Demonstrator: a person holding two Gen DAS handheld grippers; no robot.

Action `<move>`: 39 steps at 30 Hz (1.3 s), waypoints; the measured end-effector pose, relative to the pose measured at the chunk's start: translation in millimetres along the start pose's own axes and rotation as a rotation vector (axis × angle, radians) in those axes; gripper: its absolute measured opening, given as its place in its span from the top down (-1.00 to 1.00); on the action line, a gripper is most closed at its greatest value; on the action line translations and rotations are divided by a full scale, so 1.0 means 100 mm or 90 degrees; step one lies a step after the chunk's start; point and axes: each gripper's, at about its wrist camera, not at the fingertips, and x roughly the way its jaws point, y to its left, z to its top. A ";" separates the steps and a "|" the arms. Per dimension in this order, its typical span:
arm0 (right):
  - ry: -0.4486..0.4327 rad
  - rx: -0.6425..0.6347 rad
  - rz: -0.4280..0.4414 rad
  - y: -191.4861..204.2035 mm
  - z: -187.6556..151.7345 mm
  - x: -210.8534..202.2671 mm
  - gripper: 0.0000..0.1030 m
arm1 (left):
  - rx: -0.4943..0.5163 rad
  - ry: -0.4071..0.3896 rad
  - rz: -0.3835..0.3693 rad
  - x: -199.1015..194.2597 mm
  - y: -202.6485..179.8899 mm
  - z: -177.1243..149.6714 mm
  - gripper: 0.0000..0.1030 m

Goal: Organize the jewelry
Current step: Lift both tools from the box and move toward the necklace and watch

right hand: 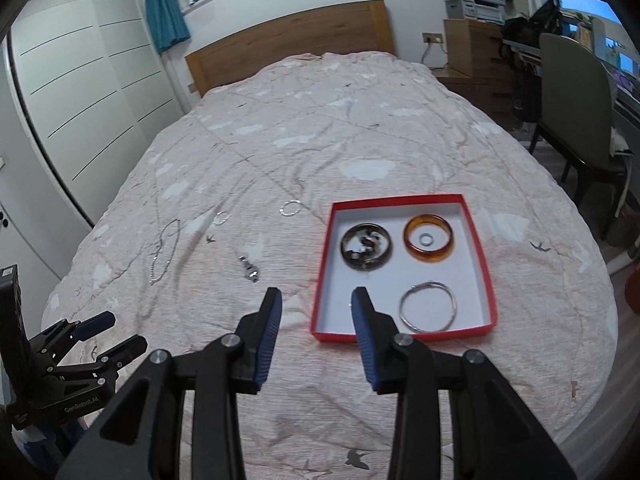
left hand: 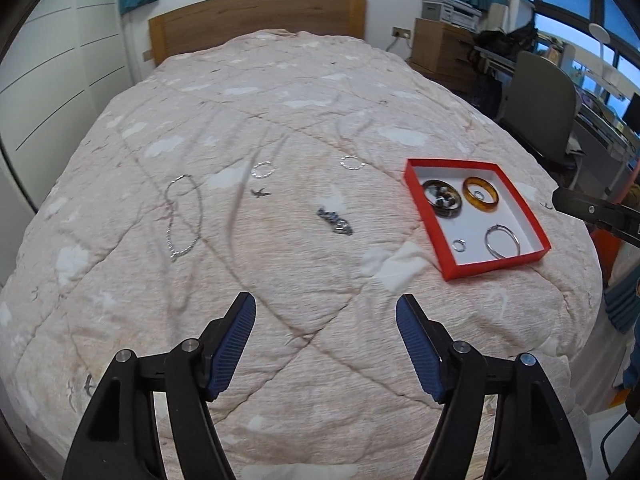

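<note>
A red box (left hand: 451, 258) (right hand: 402, 336) with a white floor lies on the bed. It holds a dark bangle (left hand: 442, 198) (right hand: 366, 246), an amber bangle (left hand: 481, 199) (right hand: 428, 239) around a small ring, a silver hoop (left hand: 503, 242) (right hand: 427, 307) and a small ring (left hand: 458, 245). On the quilt lie a silver chain (left hand: 184, 218) (right hand: 164, 256), two thin silver hoops (left hand: 263, 169) (left hand: 352, 162), and a dark beaded piece (left hand: 335, 222) (right hand: 249, 269). My left gripper (left hand: 325, 312) is open and empty above the quilt. My right gripper (right hand: 316, 304) is open and empty over the box's near left corner.
The pink quilt (left hand: 280, 120) covers the bed up to a wooden headboard (left hand: 256, 20). A wardrobe (right hand: 80, 80) stands left. A chair (right hand: 580, 92), desk and drawers (left hand: 440, 48) stand right. The left gripper shows at the lower left of the right wrist view (right hand: 108, 334).
</note>
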 end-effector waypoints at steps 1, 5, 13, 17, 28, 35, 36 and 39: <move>0.000 -0.005 0.002 0.04 0.00 0.00 0.20 | -0.006 -0.001 0.006 -0.02 0.04 -0.02 -0.40; 0.003 -0.026 0.018 0.20 -0.03 -0.01 0.19 | -0.029 -0.007 0.022 -0.09 0.20 -0.10 -0.41; 0.005 -0.043 0.044 0.36 -0.07 -0.01 0.19 | -0.071 -0.017 0.047 -0.20 0.45 -0.17 -0.49; 0.006 -0.050 0.052 0.41 -0.08 -0.01 0.18 | -0.078 -0.019 0.051 -0.21 0.47 -0.17 -0.51; 0.004 -0.045 0.060 0.40 -0.11 -0.02 0.16 | -0.088 -0.023 0.062 -0.25 0.51 -0.19 -0.54; 0.008 -0.047 0.073 0.42 -0.15 0.01 0.15 | -0.099 -0.021 0.072 -0.26 0.54 -0.21 -0.54; 0.008 -0.048 0.075 0.42 -0.15 0.02 0.15 | -0.102 -0.021 0.074 -0.26 0.56 -0.22 -0.54; 0.013 -0.051 0.081 0.42 -0.15 0.06 0.15 | -0.114 -0.019 0.080 -0.24 0.62 -0.23 -0.54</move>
